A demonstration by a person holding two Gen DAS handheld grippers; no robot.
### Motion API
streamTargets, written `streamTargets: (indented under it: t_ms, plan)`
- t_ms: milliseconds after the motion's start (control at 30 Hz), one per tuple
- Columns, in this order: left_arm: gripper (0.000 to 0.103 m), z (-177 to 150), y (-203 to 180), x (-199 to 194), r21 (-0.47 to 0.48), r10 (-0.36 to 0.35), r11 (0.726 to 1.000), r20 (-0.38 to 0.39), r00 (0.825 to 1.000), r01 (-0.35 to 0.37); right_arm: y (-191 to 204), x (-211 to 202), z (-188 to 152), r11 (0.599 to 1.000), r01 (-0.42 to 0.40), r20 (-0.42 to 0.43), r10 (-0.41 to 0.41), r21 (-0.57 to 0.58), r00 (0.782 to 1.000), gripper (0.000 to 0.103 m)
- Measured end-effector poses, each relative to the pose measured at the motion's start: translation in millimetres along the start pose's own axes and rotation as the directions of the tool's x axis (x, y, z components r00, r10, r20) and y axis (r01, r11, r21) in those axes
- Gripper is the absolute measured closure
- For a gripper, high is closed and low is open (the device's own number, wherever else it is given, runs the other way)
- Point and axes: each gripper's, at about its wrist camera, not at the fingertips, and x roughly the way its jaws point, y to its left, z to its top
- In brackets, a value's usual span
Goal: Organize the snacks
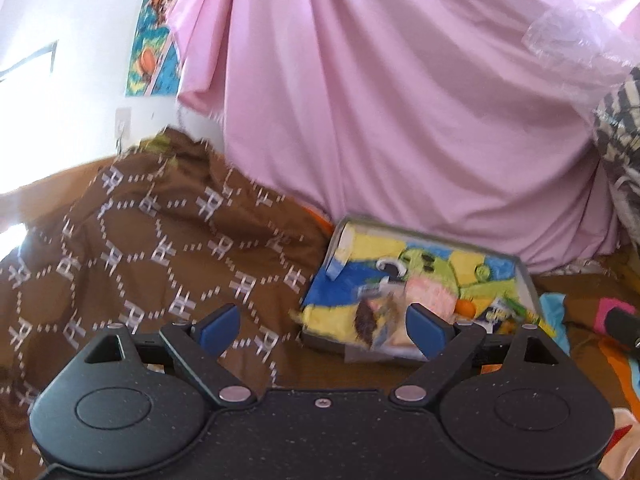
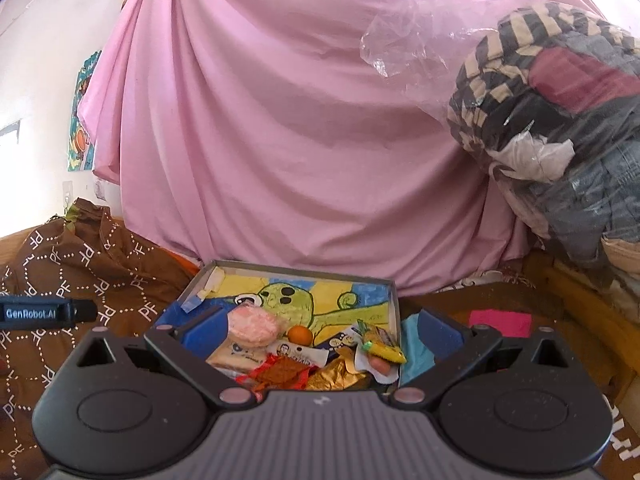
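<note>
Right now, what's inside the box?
The box holds snack packets, a pink cake and a small orange ball on a green cartoon drawing. Whatever lies under the pile is hidden.

Pink sheet [image 2: 280, 140], brown blanket [image 1: 140, 240], bagged clothes [image 2: 560, 128]

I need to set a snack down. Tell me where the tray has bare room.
The tray is bare across its far half, the painted floor between the far rim and the pink round snack and the small orange ball. The near half is crowded with wrappers, among them a gold wrapper and a yellow packet. Both grippers' jaws are open.
</note>
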Motion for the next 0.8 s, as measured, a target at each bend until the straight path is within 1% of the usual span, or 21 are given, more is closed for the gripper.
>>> streamTargets:
  t_ms: [167,333,467,600,800]
  plan:
    - [0.013,-12.2,8.9,0.7,-0.012,0.025,1.000,-0.035,0.999,-0.026,0.0,-4.4,-9.2,1.000,-0.008,-0.027,0.008,0.006,1.000,0.000]
    - [0.012,-24.1,12.6,0.6,0.004,0.039,0.999,-0.059,0.997,-0.039,2.1,-8.4,-19.8,0.999,-0.039,-0.060,0.041,0.020,0.997,0.000]
    - [0.012,-34.3,12.0,-1.4,0.018,0.038,0.999,-0.078,0.996,-0.036,5.2,-9.2,-27.7,0.999,-0.042,-0.095,0.043,0.017,0.995,0.000]
    - [0.012,-45.7,11.3,-4.9,0.034,0.036,0.999,-0.094,0.995,-0.033,5.2,-12.8,-35.1,0.999,-0.041,-0.111,0.043,0.023,0.993,0.000]
    - [0.012,-65.7,11.3,-6.4,0.056,0.048,0.998,-0.153,0.987,-0.039,4.7,-19.8,-53.1,0.999,-0.047,-0.140,0.049,0.014,0.989,0.000]
